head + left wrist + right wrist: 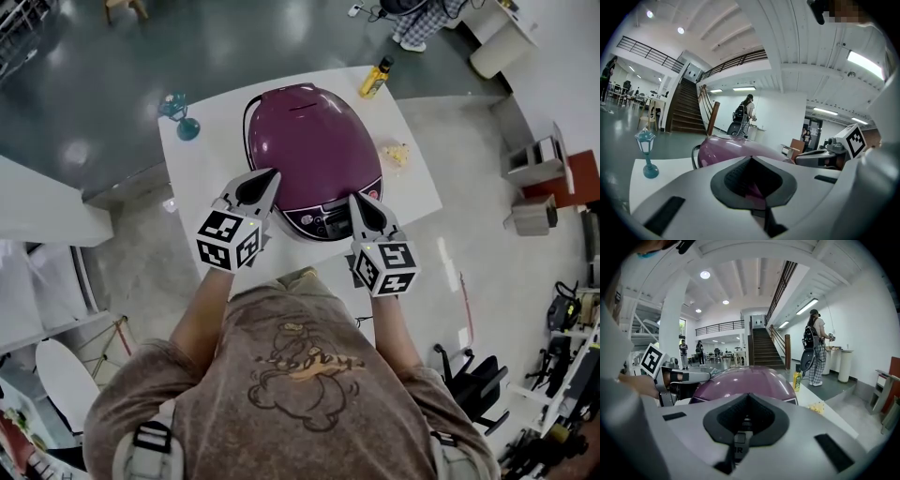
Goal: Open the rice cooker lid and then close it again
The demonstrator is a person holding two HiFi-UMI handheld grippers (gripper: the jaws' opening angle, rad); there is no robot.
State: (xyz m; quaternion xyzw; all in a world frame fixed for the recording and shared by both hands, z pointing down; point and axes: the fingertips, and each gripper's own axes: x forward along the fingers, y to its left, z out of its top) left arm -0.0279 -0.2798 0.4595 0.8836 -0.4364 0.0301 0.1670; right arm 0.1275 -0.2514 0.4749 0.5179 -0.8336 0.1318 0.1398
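Observation:
A purple rice cooker (pixel 309 141) with its lid down stands on a white table (pixel 202 173). My left gripper (pixel 272 174) is shut and empty, its tip at the cooker's front left side. My right gripper (pixel 355 199) is also shut with nothing in it, and its tip is at the control panel (pixel 323 220) on the cooker's front right. I cannot tell whether either tip touches. The left gripper view shows the purple lid (pixel 736 150) just beyond the closed left gripper (pixel 751 158). In the right gripper view, the lid (pixel 745 378) rises behind the closed right gripper (pixel 749 394).
A yellow bottle (pixel 376 78) stands at the table's far right corner. A teal lamp figurine (pixel 183 117) is at the far left. A small yellow object (pixel 395 153) lies right of the cooker. An office chair (pixel 473 380) is on the floor to my right.

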